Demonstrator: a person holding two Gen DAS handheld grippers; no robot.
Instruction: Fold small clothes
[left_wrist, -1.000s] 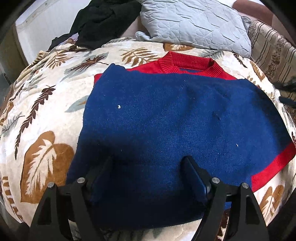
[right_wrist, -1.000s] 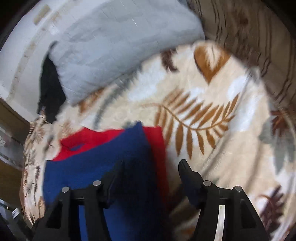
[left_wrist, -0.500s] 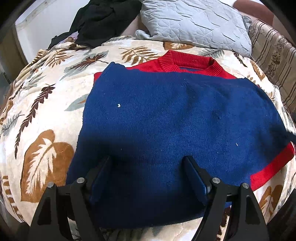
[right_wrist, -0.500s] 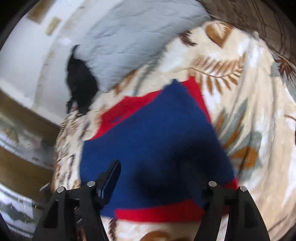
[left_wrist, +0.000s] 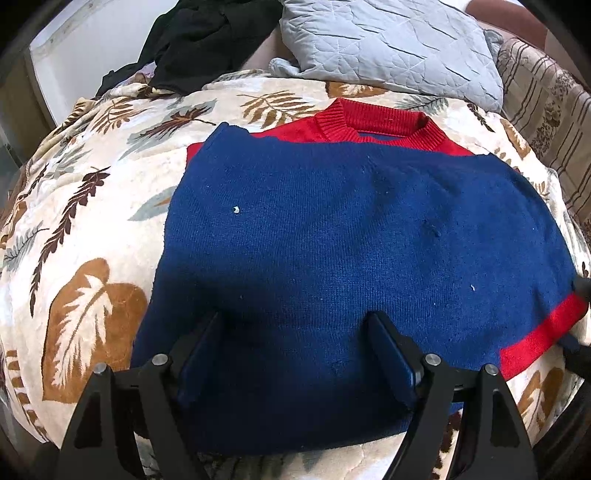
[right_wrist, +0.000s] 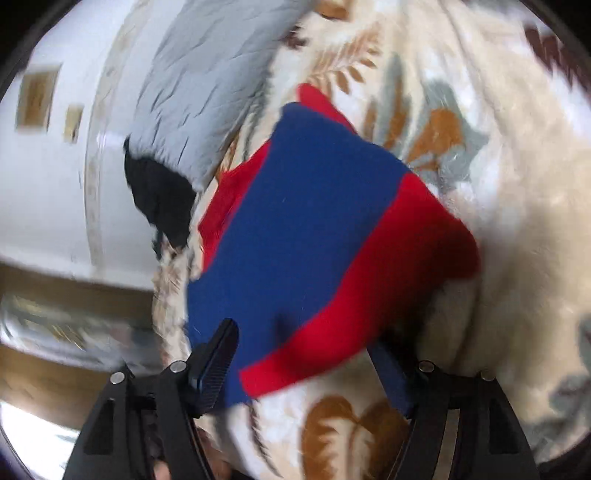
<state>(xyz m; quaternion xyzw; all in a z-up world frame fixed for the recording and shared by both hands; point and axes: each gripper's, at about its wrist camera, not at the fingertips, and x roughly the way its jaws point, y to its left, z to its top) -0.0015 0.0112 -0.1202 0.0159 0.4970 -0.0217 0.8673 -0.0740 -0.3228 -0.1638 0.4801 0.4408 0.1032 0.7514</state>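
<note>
— Since a second before, the right gripper (right_wrist: 303, 365) had swung down and rolled toward the near corner of the sweater (left_wrist: 354, 266), its jaws having just been opening; the left gripper (left_wrist: 295, 354) had kept its place. Did the sweater itself shift?

— It did not. It lay flat on the leaf-print blanket (left_wrist: 74, 229), folded so that the blue knit covered most of it, with the red collar (left_wrist: 376, 122) at the far edge and a red hem band (left_wrist: 535, 339) at the near right corner.

— And the grippers?

— The left one stood with jaws wide apart over the near edge of the blue knit, pads pressing on nothing. The right one (its view was blurred) also had its jaws spread, the red-banded corner lying between them, not pinched.

— What lay beyond?

— A grey quilted pillow (left_wrist: 388, 48) past the collar, a heap of black cloth (left_wrist: 199, 40) to its left, and a striped, flowered cover (left_wrist: 554, 122) at the right edge.
</note>
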